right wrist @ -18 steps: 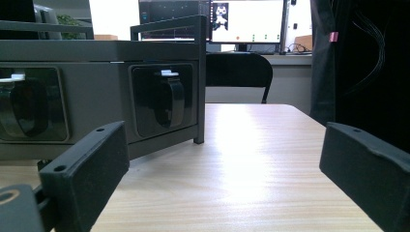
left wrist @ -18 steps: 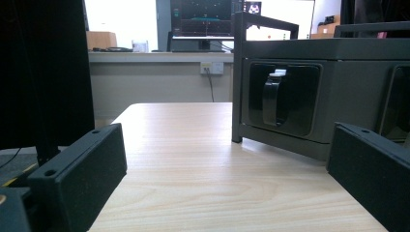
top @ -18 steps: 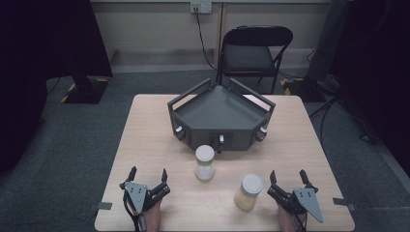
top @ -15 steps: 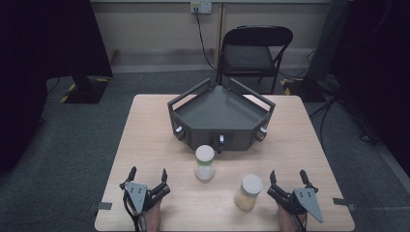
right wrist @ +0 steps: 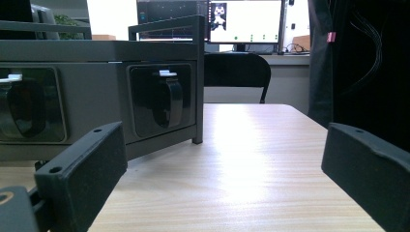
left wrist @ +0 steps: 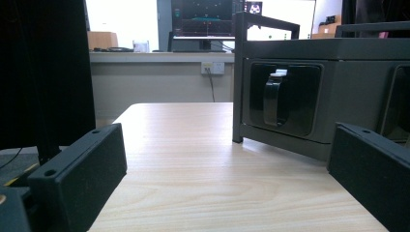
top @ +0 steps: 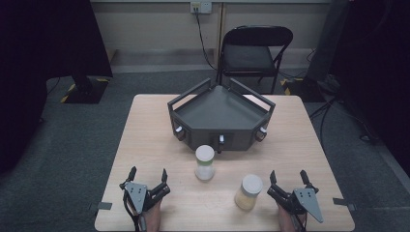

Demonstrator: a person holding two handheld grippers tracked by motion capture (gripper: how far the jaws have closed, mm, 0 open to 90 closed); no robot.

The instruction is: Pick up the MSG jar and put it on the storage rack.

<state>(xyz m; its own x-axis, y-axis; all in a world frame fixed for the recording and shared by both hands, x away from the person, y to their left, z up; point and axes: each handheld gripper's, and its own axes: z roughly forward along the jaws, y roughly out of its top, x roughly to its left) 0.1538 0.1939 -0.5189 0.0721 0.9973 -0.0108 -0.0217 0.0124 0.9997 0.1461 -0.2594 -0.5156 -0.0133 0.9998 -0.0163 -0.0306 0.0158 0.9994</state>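
The light wooden tabletop (top: 145, 145) carries a dark grey angular tray (top: 220, 108) with raised handles toward 12 o'clock. A black folding chair (top: 254, 50) stands beyond it on the floor. Just in front of the tray stands a white-lidded jar (top: 205, 162) of pale contents; at 5 o'clock a second jar (top: 249, 192) holds something yellowish, perhaps grains. At 7 o'clock the left gripper (top: 147, 180) rests with jaws spread wide, empty. At 5 o'clock the right gripper (top: 288, 182), beside the yellowish jar, is equally wide and empty.
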